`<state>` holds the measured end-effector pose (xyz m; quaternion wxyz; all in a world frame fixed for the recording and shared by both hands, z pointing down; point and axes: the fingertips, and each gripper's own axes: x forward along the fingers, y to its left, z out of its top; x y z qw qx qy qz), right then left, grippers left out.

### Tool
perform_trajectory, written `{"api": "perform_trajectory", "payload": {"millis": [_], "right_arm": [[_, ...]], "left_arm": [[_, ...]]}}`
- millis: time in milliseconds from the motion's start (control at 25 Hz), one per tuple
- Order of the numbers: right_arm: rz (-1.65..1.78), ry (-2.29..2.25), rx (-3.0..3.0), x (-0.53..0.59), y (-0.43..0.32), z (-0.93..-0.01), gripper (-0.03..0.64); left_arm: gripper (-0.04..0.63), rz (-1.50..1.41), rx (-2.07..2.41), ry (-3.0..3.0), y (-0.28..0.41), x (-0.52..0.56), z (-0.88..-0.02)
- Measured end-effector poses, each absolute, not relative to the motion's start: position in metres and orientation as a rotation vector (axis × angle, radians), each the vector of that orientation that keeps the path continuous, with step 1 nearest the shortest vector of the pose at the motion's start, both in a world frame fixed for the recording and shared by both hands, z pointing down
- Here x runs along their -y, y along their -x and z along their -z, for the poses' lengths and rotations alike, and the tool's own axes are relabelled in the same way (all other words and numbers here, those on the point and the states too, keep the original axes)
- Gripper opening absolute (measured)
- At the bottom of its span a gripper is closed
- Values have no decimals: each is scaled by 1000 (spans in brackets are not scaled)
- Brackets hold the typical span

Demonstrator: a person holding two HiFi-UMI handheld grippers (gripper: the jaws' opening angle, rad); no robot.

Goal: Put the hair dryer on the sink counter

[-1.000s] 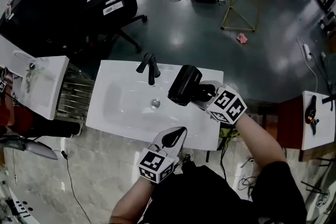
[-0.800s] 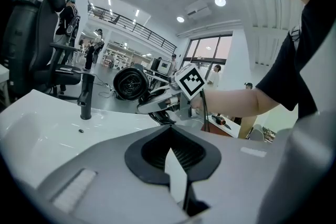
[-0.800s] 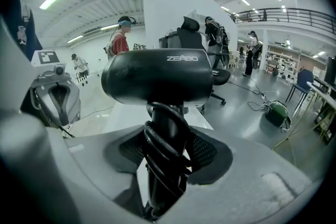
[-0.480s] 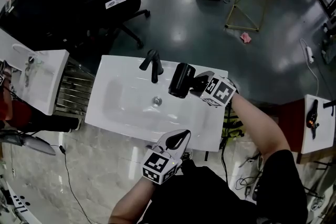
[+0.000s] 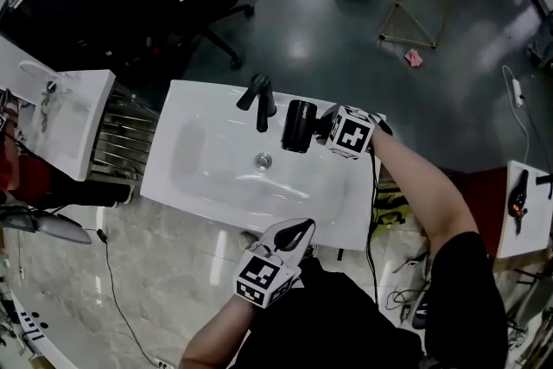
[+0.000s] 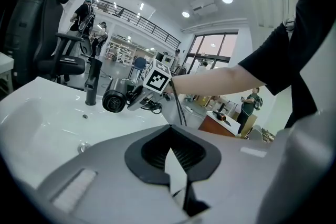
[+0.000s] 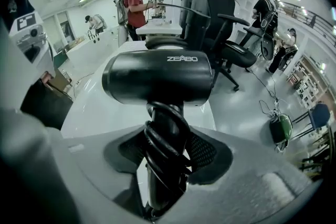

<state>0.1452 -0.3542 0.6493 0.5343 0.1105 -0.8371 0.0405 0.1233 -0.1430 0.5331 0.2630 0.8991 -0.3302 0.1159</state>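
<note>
Placement is in hand: your right gripper [image 5: 327, 130] clamps the hair dryer [image 5: 300, 126] by its cord-wrapped handle, low over the sink counter [image 5: 337, 203] beside the faucet [image 5: 260, 99]. Your left gripper [image 5: 294, 231] sits closed, empty. Next, lay it flat and release.

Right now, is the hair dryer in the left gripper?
No, the right gripper clamps the hair dryer by its cord-wrapped handle, while the left gripper holds nothing.
</note>
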Motion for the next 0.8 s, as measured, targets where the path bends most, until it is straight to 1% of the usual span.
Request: {"api": "perform_trajectory", "payload": {"millis": [160, 800], "right_arm": [[-61, -216, 1945, 360, -141, -660, 210], [-142, -173, 1841, 383, -139, -691, 212]], "left_arm": [[3, -303, 895, -2424, -120, 143, -537], [3, -279, 906, -2390, -107, 143, -545]]}}
